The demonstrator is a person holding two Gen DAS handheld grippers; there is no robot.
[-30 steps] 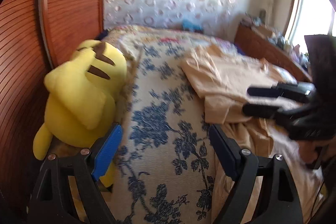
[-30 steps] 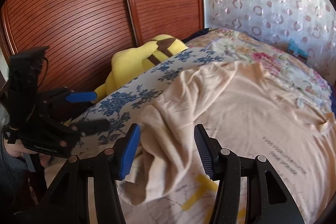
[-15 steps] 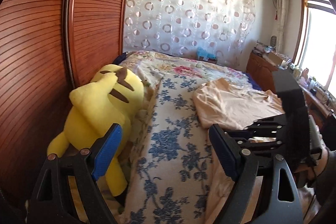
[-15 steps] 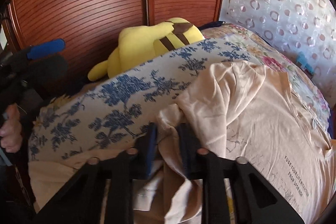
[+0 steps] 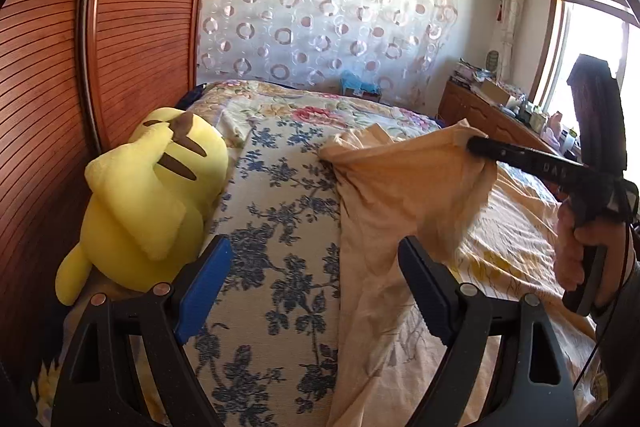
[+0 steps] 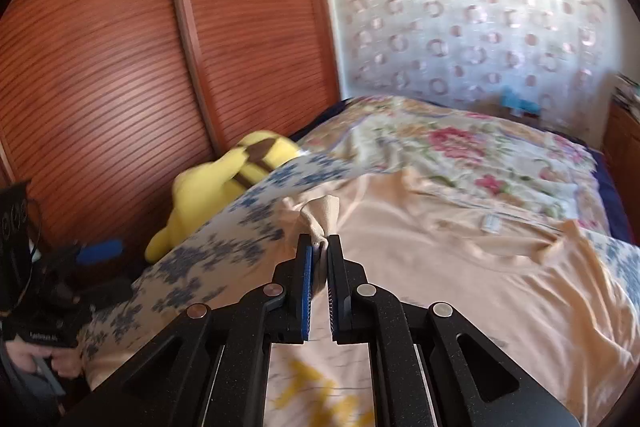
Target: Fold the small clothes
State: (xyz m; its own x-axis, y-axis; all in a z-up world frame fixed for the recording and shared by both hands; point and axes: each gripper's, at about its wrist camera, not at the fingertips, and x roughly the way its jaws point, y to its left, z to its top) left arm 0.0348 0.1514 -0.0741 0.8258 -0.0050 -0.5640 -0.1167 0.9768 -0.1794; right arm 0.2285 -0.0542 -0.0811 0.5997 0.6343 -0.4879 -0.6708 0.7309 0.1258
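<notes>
A floral-quilted bed [image 5: 280, 211] beside a ribbed wooden wardrobe [image 5: 132, 27] holds a peach shirt [image 6: 460, 267], pinched by the right gripper [image 6: 319, 247], while the left gripper [image 5: 316, 267] gapes empty

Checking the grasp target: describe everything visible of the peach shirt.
The peach shirt is thin, soft fabric, wrinkled, with a neck label showing. It lies spread on the bed, one edge against the blue-flowered pillow. The right gripper is shut on a bunched corner, lifted off the bed. The left gripper is open, not touching it.
</notes>
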